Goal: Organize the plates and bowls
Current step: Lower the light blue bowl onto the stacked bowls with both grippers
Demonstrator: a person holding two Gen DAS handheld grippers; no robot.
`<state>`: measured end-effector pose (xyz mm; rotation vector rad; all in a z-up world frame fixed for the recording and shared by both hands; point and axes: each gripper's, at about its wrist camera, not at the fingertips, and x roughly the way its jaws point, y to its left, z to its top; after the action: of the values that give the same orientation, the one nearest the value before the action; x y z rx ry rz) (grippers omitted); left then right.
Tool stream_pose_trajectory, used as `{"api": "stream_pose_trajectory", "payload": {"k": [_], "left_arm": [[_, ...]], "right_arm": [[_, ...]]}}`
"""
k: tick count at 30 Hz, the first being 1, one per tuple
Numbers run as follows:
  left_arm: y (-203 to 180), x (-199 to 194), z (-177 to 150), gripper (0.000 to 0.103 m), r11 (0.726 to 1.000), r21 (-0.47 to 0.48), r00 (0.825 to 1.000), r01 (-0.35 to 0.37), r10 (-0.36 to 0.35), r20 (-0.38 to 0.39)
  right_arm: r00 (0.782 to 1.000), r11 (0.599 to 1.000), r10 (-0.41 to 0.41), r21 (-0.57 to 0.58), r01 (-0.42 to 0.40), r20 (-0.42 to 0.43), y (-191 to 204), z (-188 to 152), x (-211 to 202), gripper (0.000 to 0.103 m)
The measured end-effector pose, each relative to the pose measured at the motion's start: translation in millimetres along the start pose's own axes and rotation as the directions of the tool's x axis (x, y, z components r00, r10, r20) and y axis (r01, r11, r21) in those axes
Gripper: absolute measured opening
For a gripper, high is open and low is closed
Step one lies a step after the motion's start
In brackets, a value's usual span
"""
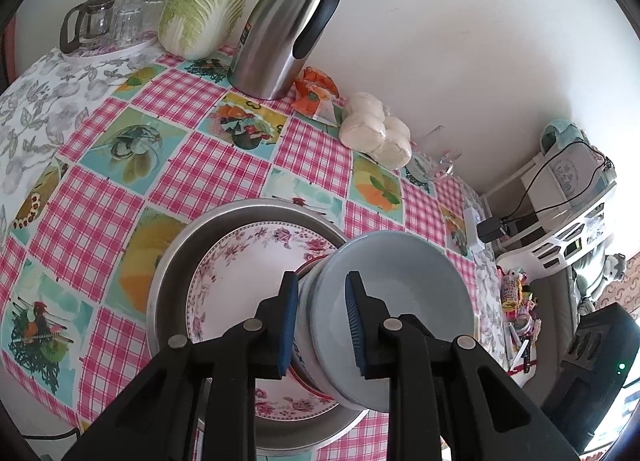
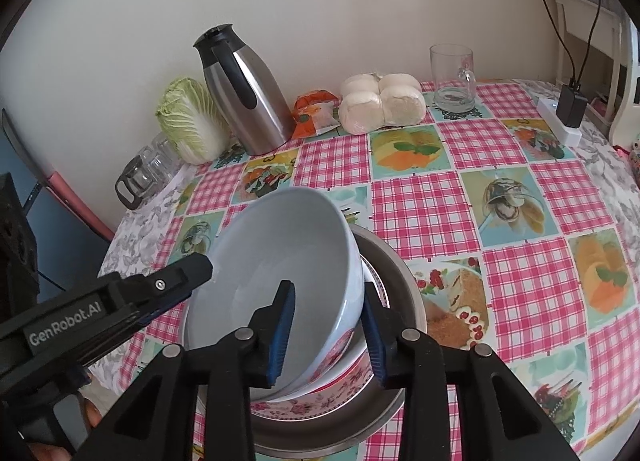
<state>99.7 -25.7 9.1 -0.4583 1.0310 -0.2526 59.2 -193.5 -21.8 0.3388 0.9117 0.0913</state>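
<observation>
- Stacking: the bowl leans tilted on a flowered plate inside the metal basin.
- Left gripper clamps its rim, steadying it.
- Right gripper jaws straddle the opposite rim, apart.

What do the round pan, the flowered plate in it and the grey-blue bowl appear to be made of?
Pan: likely metal, with a dull brushed grey sheen on its rim. Flowered plate: probably glazed ceramic, glossy white with a printed pink floral border; melamine is possible. Grey-blue bowl: likely glazed ceramic, smooth with a soft shine.
</observation>
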Motion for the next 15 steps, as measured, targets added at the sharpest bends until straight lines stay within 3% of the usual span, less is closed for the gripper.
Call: {"api": "stream_pose_trajectory", "payload": {"k": [6,15], "left_arm": [[1.9,1.1,0.2,0.025,1.000,-0.006,1.000,-0.006,0.006,-0.005],[5.8,3.1,0.4,0.025,1.000,-0.019,1.000,-0.013,0.013,-0.013]], "right_arm": [[0.999,1.000,-0.023,-0.006,0.023,0.027,1.5,0.5,-4.2,0.046],[0.996,1.000,-0.021,0.009,0.020,0.083,-4.0,4.7,-16.6,0.046]]}}
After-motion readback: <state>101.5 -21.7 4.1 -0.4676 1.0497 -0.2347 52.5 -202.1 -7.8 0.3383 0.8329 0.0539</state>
